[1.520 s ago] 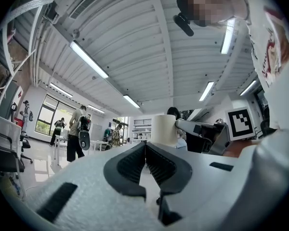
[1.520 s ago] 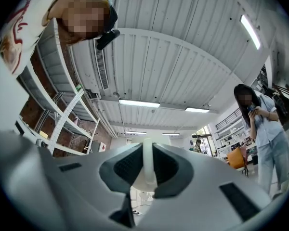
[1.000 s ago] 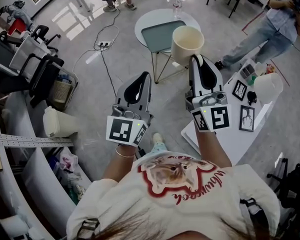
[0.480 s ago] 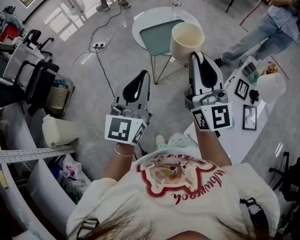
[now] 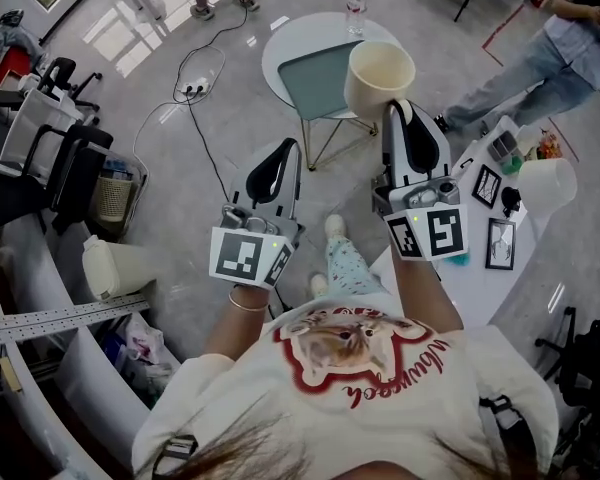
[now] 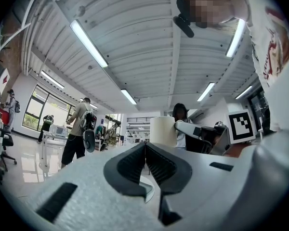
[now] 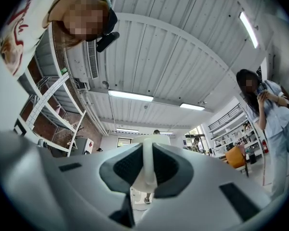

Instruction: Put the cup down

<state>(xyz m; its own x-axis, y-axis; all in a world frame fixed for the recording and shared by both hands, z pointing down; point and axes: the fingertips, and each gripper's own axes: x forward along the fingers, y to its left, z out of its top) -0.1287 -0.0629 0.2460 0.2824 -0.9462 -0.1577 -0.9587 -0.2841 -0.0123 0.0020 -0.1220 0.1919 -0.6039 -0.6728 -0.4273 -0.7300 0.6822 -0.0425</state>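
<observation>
A cream paper cup [image 5: 380,76] is held upright in the air, its rim gripped by my right gripper [image 5: 398,108], which is shut on it. In the right gripper view the cup's wall [image 7: 148,165] stands pinched between the two dark pads. The cup [image 6: 163,130] also shows in the left gripper view, beyond my left gripper [image 6: 145,146]. My left gripper [image 5: 292,150] hangs to the left of the cup, shut with nothing between its pads. Both grippers are raised over the floor.
A round white side table [image 5: 292,43] with a grey pad stands ahead, below the cup. A white table [image 5: 480,273] with picture frames and a second cup [image 5: 546,183] is at the right. Chairs and a bin stand at the left. People stand around the room.
The view has shifted a little; the round table and the cup sit slightly higher in the frame. The person's leg has swung forward. Both grippers keep their hold and their spacing.
</observation>
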